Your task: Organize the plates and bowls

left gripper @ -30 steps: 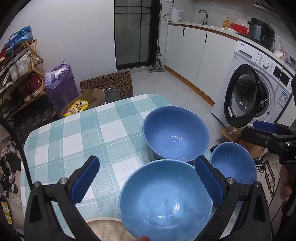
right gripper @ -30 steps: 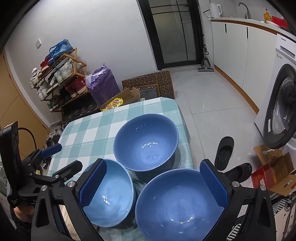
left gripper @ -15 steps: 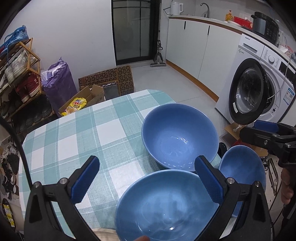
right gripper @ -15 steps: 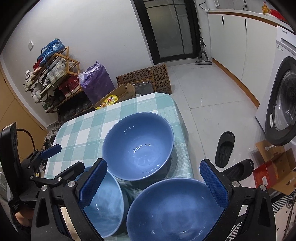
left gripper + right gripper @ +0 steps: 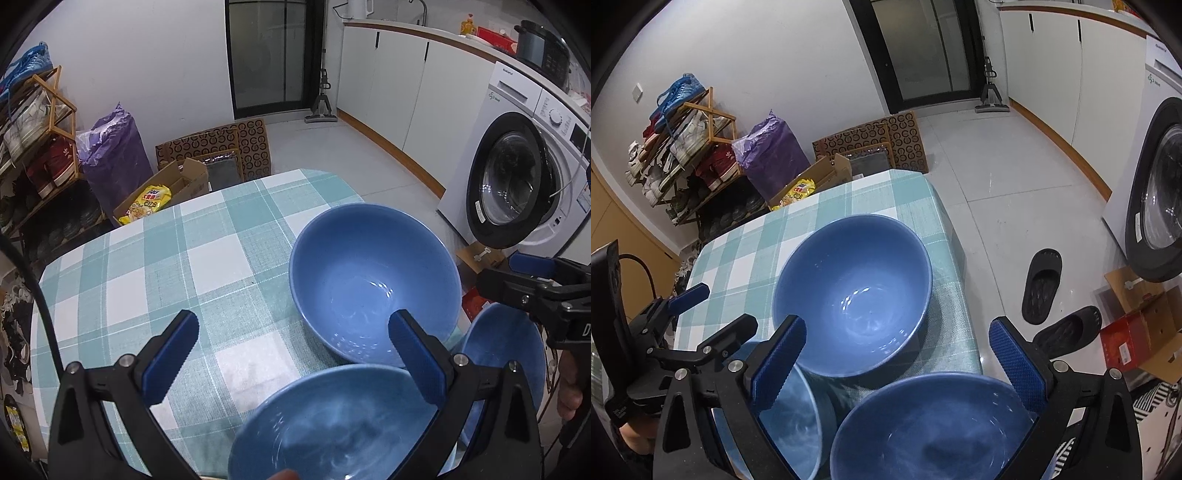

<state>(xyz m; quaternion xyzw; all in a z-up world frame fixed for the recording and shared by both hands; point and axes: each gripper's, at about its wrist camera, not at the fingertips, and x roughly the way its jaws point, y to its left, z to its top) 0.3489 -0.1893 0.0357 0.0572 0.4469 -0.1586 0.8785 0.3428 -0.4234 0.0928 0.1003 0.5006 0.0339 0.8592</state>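
Observation:
Three blue bowls stand on the green-and-white checked tablecloth (image 5: 155, 288). The far bowl (image 5: 373, 284) (image 5: 853, 295) is the largest in view and sits near the table's right edge. My left gripper (image 5: 293, 347) (image 5: 716, 314) is open over the near left bowl (image 5: 332, 424) (image 5: 790, 417); its pads touch nothing. Just as wide open, my right gripper (image 5: 897, 354) (image 5: 513, 277) hangs above the near right bowl (image 5: 931, 432) (image 5: 502, 354). Both near bowls look blurred and are cut off by the bottom of the frames.
A washing machine (image 5: 517, 177) with its door open stands to the right. Black slippers (image 5: 1041, 284) and a cardboard box (image 5: 1145, 332) lie on the floor beside the table. A shoe rack (image 5: 679, 147), a purple bag (image 5: 772, 155) and a snack box (image 5: 162, 195) stand beyond the far edge.
Both grippers have moved forward toward the far bowl. It now looks larger and nearer, and the two near bowls have slid down to the bottom of each view. Both stay open.

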